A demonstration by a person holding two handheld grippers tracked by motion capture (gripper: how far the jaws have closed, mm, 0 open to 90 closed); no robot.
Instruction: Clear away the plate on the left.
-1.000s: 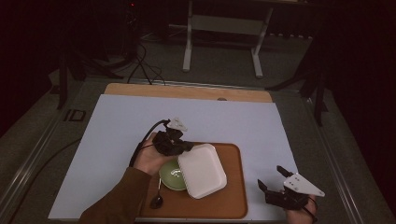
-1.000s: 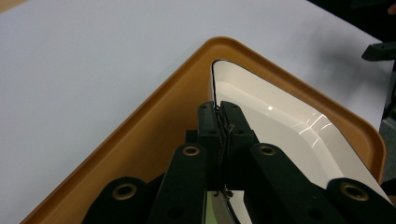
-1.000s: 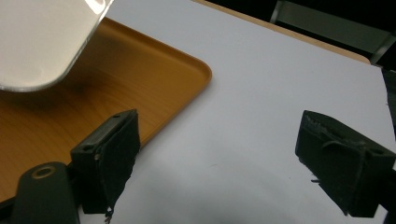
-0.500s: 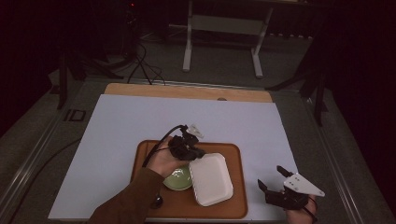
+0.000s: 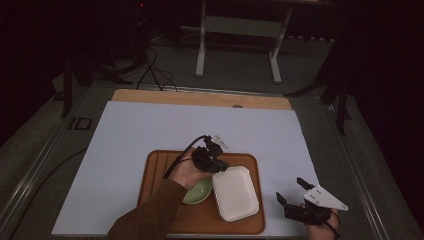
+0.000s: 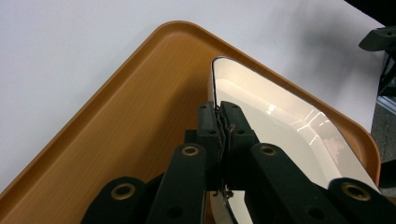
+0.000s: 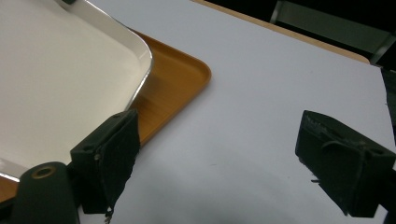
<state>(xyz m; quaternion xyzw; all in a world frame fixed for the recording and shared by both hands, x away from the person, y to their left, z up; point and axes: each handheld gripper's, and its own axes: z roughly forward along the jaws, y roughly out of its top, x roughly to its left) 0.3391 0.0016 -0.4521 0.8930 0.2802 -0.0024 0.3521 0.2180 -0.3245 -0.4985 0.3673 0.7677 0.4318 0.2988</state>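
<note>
The left tool (image 6: 223,126) is clamped tight on the thin rim of the white rectangular plate (image 5: 235,192), a hold that lets the person slide or lift the shallow dish by its edge. The plate lies on the brown tray (image 5: 160,165) in the middle of the white-covered tabletop (image 5: 130,130), just beside a green bowl (image 5: 200,192). The right tool (image 5: 295,195) rests off the tray's right edge with its jaws wide apart and nothing between them, seemingly waiting its turn.

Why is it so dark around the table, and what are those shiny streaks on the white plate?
High view: the room around the lit table is dim. Left gripper view: lamp glare streaks the white plate, sharp beside the left gripper. Right gripper view: the near jaws look blurry.
</note>
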